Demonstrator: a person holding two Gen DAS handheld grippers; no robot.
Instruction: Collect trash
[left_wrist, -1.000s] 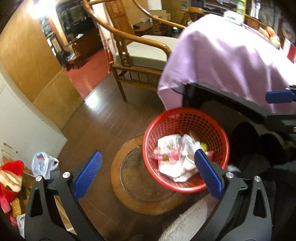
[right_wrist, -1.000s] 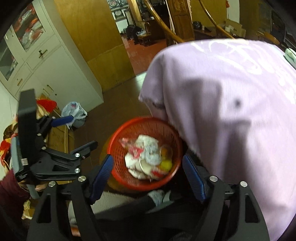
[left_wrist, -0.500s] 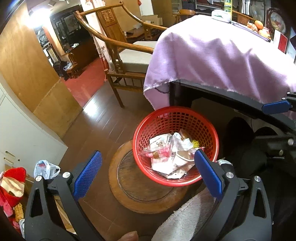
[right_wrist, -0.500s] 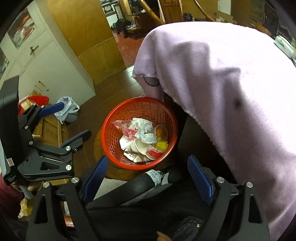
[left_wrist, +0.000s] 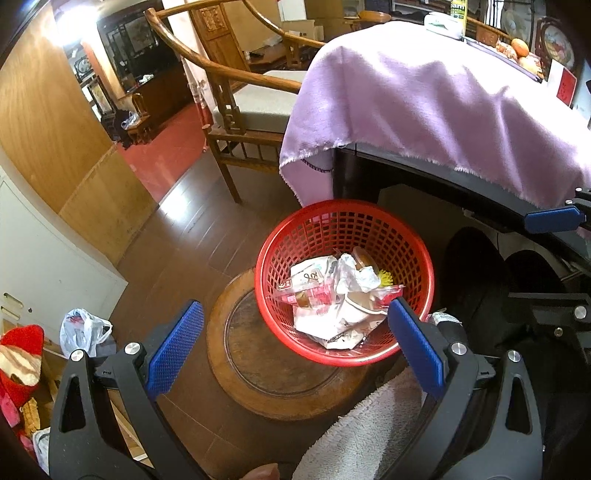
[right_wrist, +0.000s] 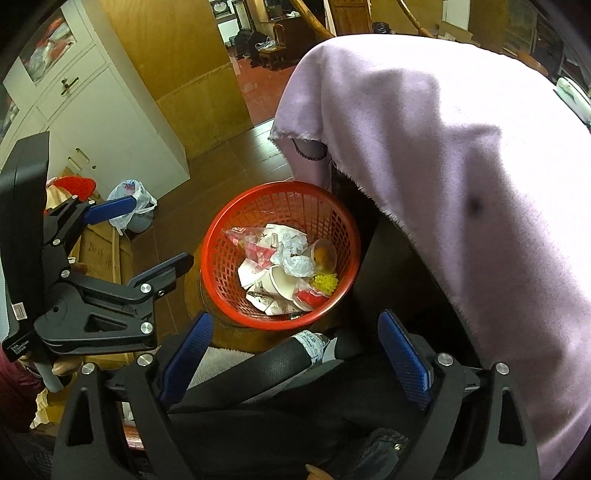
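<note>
Both claws hang above the red basket (left_wrist: 343, 225), pointing down toward it. Right gripper (right_wrist: 295, 350) has its blue pads apart and its jaws are opening, with nothing pressed between them; a black padded bar with a white label (right_wrist: 280, 360) crosses the gap just below the basket. Left gripper (left_wrist: 291, 350) also stands wide with nothing held. Inside the basket lies the trash (right_wrist: 284, 266): crumpled white paper, paper cups, a clear wrapper with red print and a yellow scrap. The basket rests on a round wooden stool (left_wrist: 273, 369), tucked against a table under a purple cloth (left_wrist: 424, 103) whose corner hangs just beside the rim. Beyond the basket stands a wooden armchair (left_wrist: 236, 107); a tied plastic bag (right_wrist: 129, 203) lies well off by the white cabinet (right_wrist: 110, 129).
</note>
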